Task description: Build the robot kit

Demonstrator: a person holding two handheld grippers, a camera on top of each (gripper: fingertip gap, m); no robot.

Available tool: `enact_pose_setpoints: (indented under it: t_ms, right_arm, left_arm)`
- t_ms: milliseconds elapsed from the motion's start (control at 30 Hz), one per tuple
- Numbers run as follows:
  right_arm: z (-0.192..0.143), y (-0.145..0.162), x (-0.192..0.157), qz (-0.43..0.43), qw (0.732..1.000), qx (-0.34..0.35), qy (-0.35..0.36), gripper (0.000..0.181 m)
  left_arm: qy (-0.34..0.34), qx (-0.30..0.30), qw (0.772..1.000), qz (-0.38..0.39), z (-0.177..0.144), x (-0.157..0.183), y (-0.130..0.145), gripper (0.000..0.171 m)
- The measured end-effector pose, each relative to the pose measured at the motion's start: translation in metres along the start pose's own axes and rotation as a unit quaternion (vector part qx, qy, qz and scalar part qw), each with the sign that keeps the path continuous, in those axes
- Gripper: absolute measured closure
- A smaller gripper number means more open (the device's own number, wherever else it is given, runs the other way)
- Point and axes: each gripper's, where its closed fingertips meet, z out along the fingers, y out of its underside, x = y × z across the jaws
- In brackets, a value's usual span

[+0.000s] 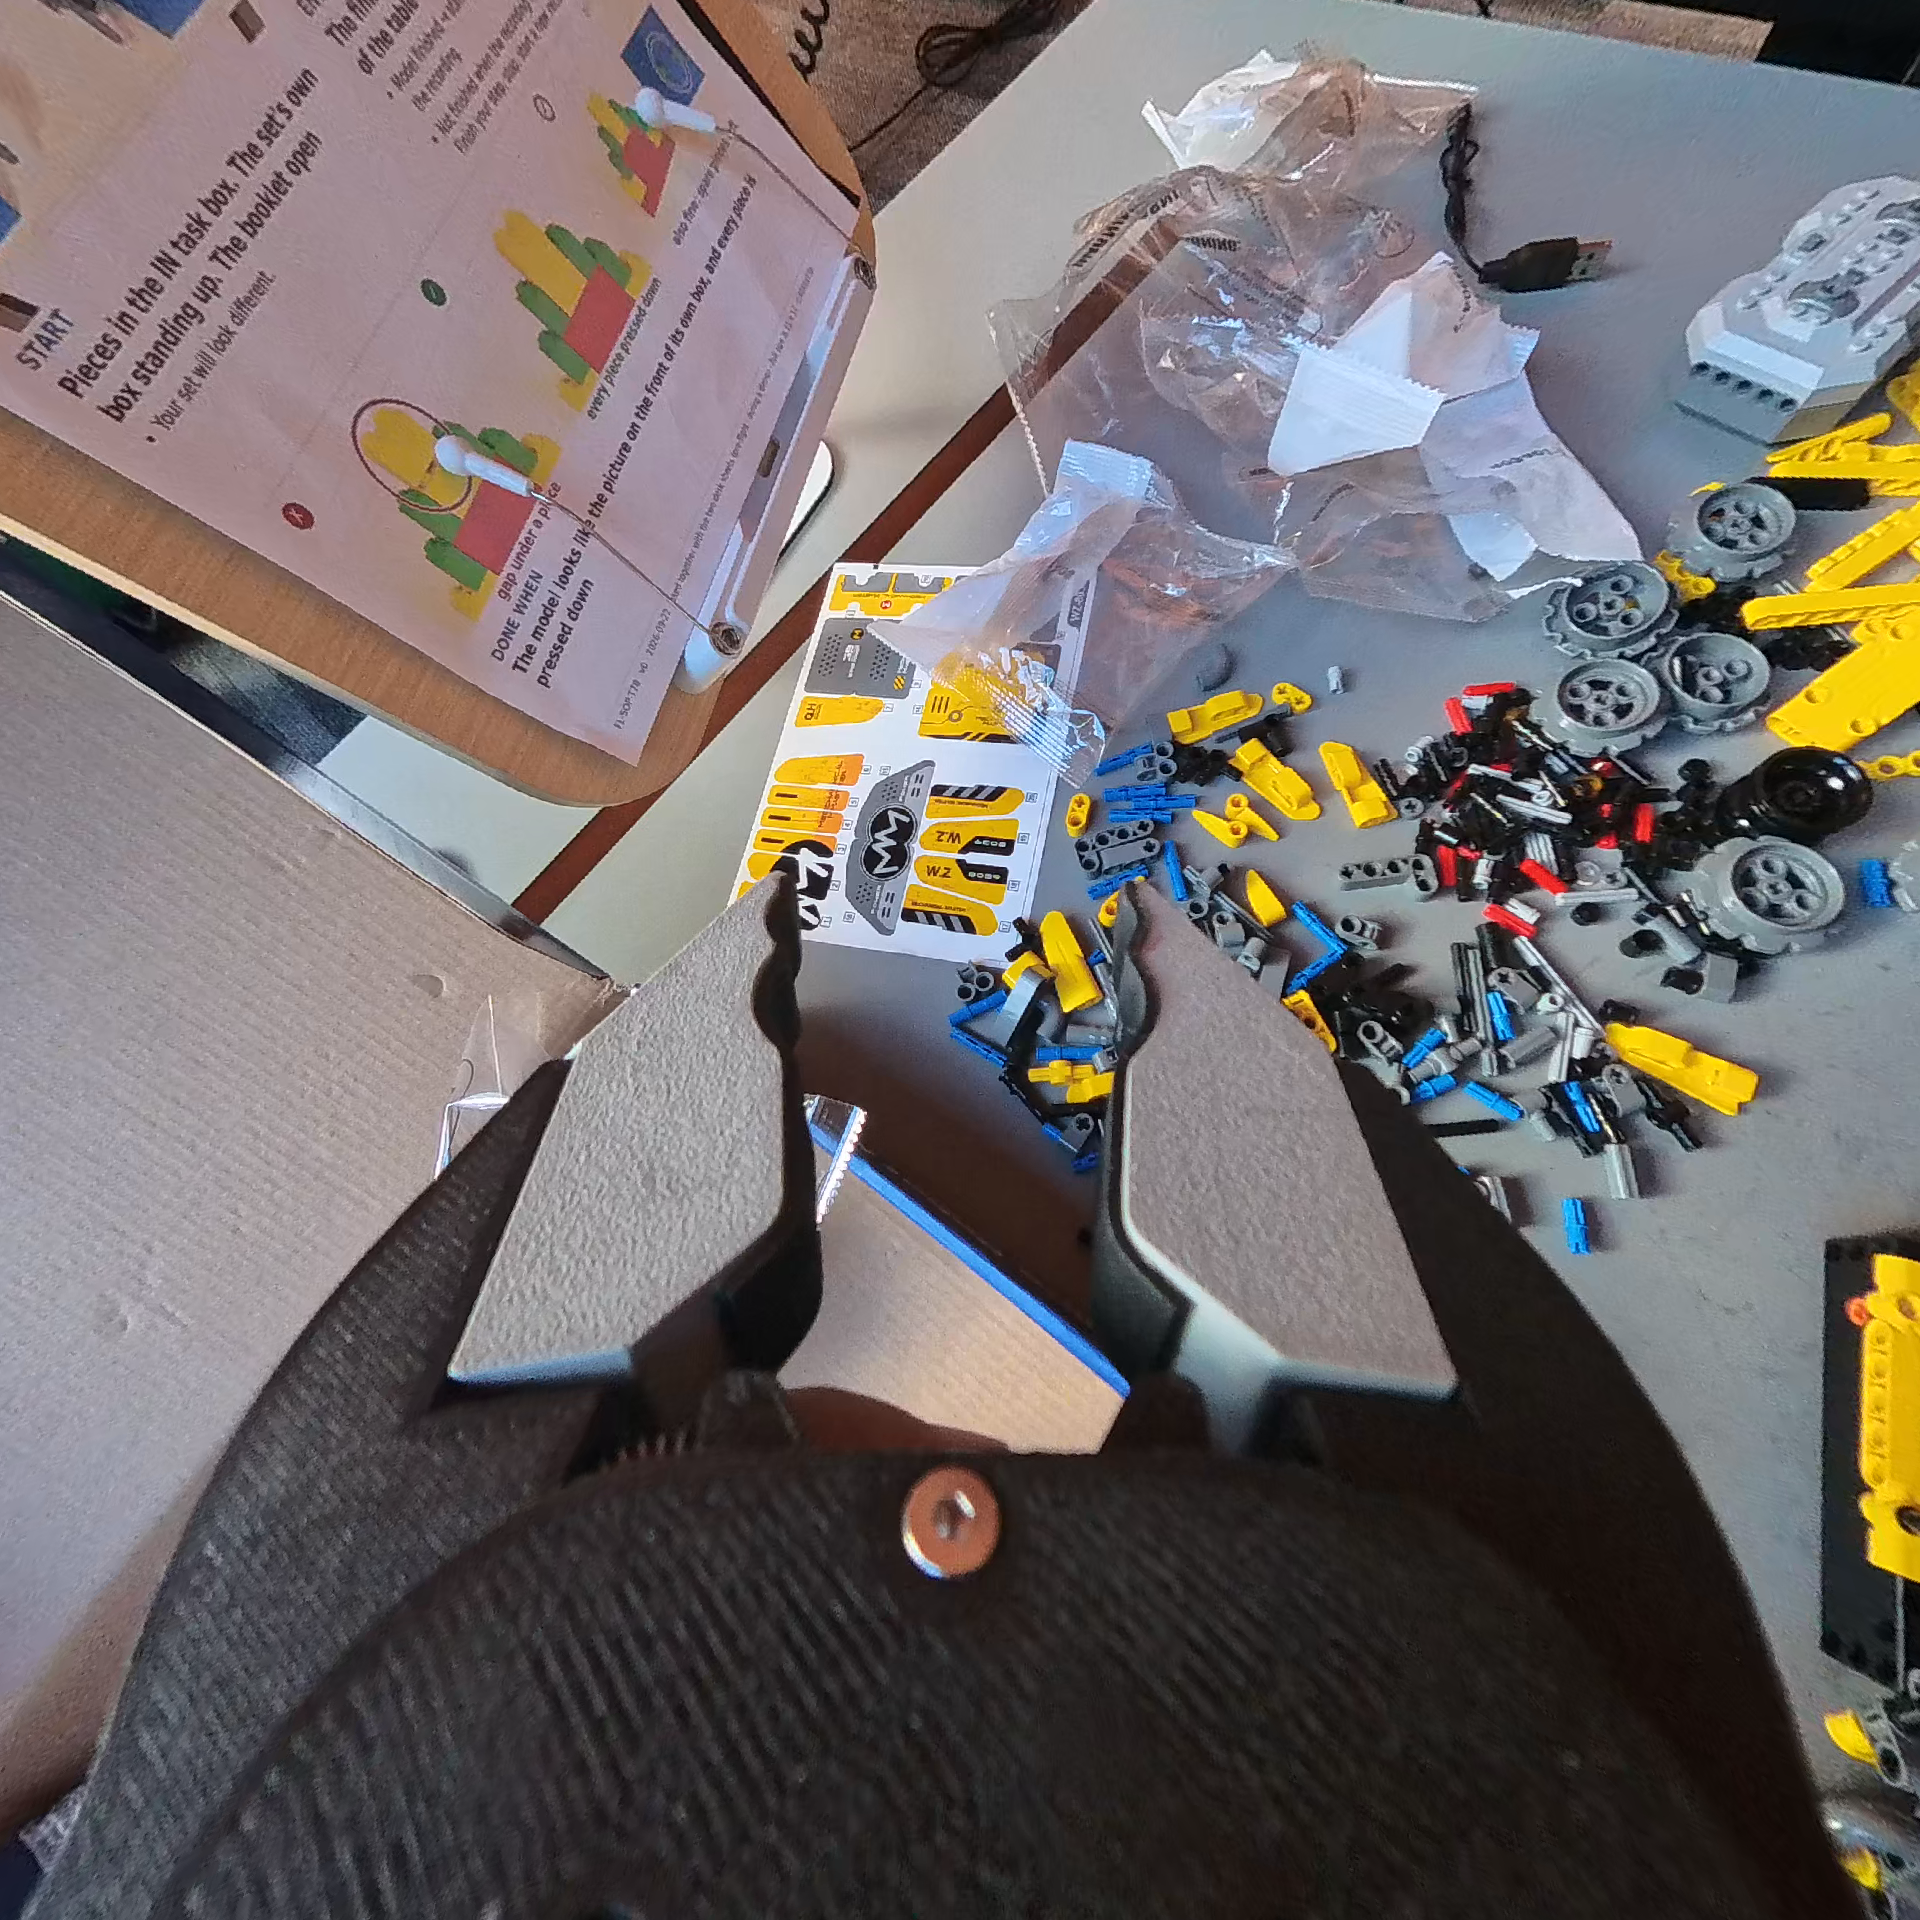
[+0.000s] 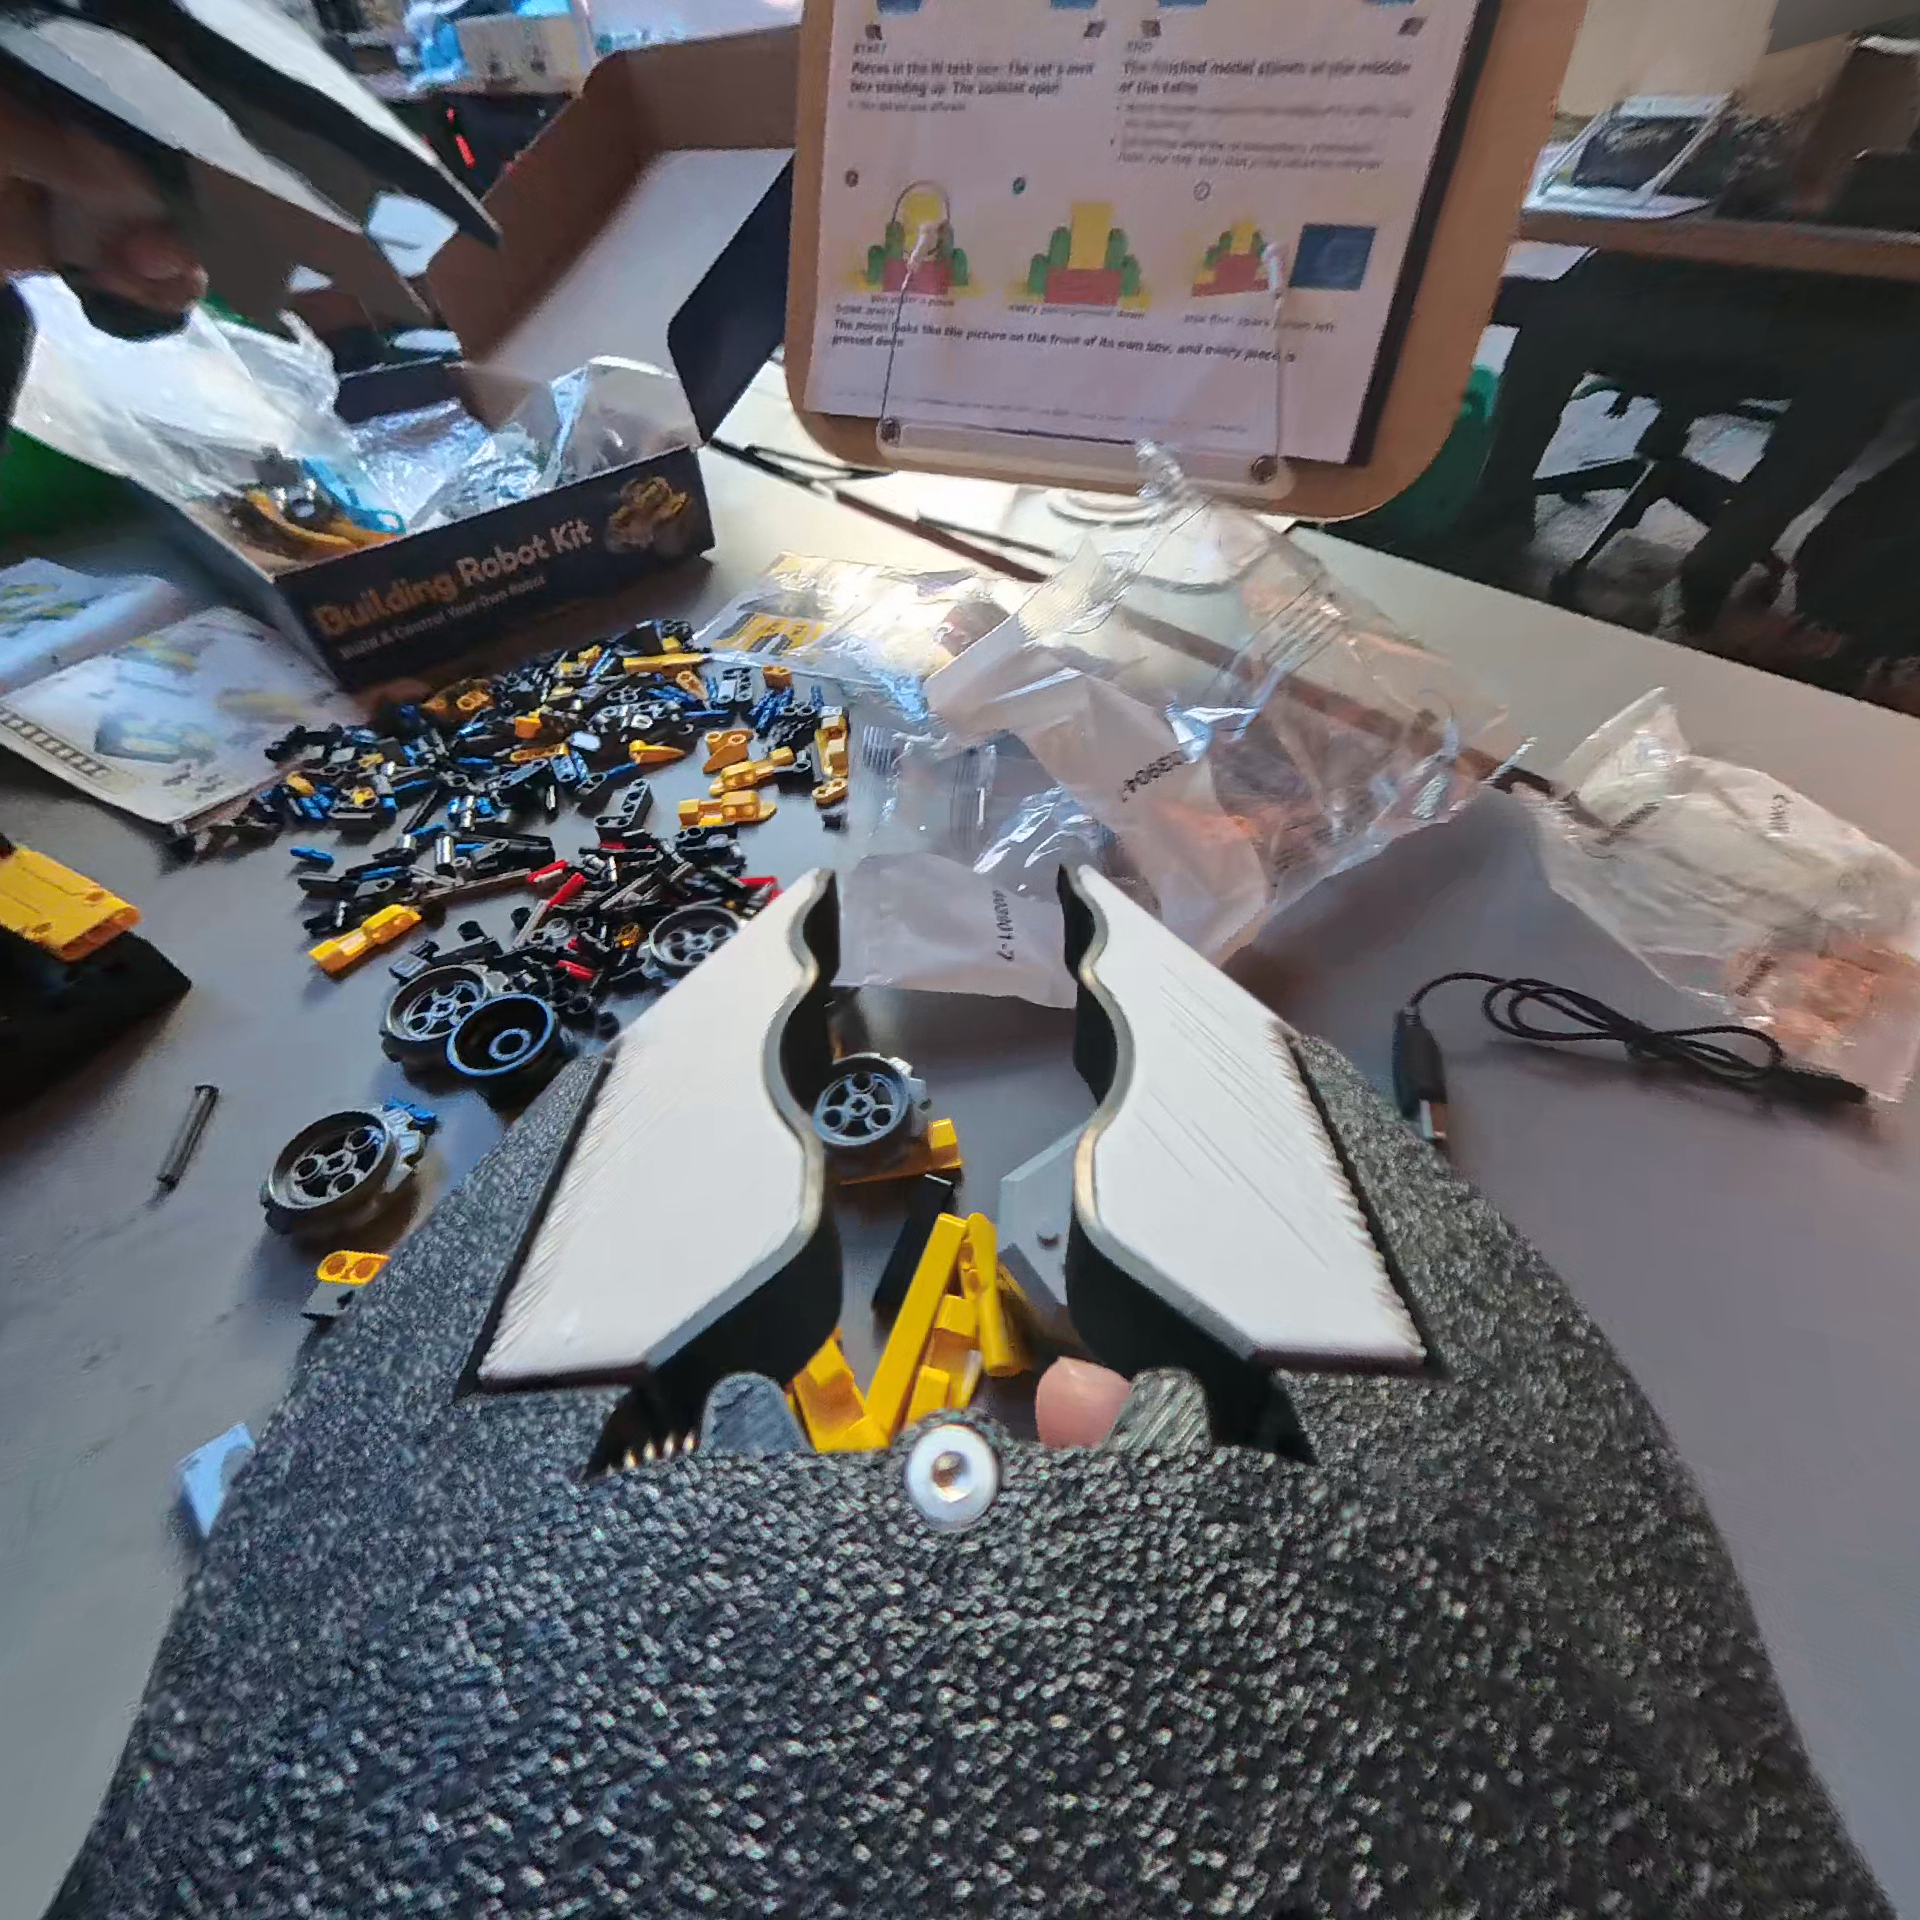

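My left gripper [image 1: 961,899] is open and empty, held above the table near a sticker sheet [image 1: 894,821] and the near edge of a spread of small yellow, blue, black and red building pieces [image 1: 1455,883]. A cardboard box flap [image 1: 208,1039] lies under its left finger. My right gripper [image 2: 945,883] is open and empty above a grey wheel [image 2: 862,1107] and a few long yellow beams [image 2: 935,1309]. Its tips point at crumpled clear plastic bags [image 2: 1174,727]. The same pile of pieces [image 2: 540,810] lies to its left.
A wooden stand with an instruction sheet [image 2: 1122,239] stands at the back; it also shows in the left wrist view [image 1: 416,343]. An open kit box [image 2: 499,561] with bags, a booklet [image 2: 135,707], a black USB cable [image 2: 1621,1039], a grey motor block [image 1: 1808,301] and grey wheels [image 1: 1662,644] are around. About 35 cm separates my left fingertips from my right. It is some 9 cm from my right tips to the grey wheel [image 2: 862,1107]. It is also in sight in the left wrist view [image 1: 1737,517].
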Motion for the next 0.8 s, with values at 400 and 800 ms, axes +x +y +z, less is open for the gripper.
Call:
enact_pose_setpoints:
  t_ms: [400,800]
  right_arm:
    - [0.027,0.021,-0.007,-0.021,0.998,-0.055,0.008,0.116]
    - [0.072,0.034,-0.034,-0.080,0.989,-0.117,0.035,0.120]
  left_arm:
    - [-0.023,0.014,0.999,-0.043,-0.012,-0.020,-0.002,0.112]
    - [-0.056,0.054,0.994,-0.076,-0.046,-0.054,-0.007,0.109]
